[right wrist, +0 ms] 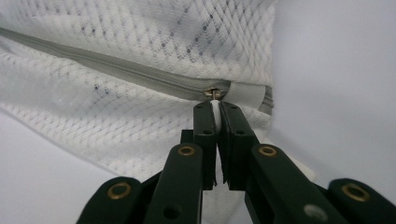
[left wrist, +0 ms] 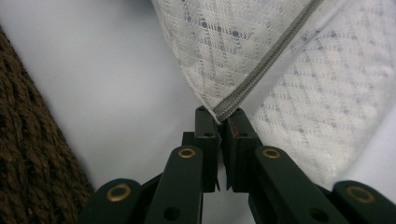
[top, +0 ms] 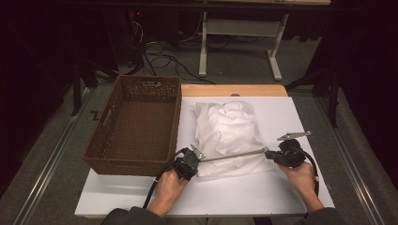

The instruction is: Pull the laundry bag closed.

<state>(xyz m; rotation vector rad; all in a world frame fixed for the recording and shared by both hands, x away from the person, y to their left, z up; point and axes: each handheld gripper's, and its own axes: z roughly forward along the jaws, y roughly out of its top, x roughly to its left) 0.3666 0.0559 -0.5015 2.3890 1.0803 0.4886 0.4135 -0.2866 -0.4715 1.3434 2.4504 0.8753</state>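
Left hand point(top: 168, 186): at the near edge of the surface, gripping the left gripper.
Right hand point(top: 300, 177): near edge, farther right, gripping the right gripper.
Left gripper point(left wrist: 219, 116): jaws narrow, clamped on the zip's end at the bag's near left corner.
Right gripper point(right wrist: 217, 106): jaws narrow, pinched on the white pull tab at the zip's slider, by the bag's near right corner.
Zip point(top: 233, 155): grey, drawn straight between the two grippers along the bag's near edge; it looks closed along its length.
Bag point(top: 230, 133): white mesh, stuffed with white cloth, lying on the white surface point(top: 244, 192) between the hands and the far edge, just right of the basket.
Basket point(top: 109, 154): brown woven, rectangular, on the surface's left side, beside the bag; whether they touch is unclear.
Floor point(top: 234, 70): grey carpet beyond, with cables and a white desk frame.
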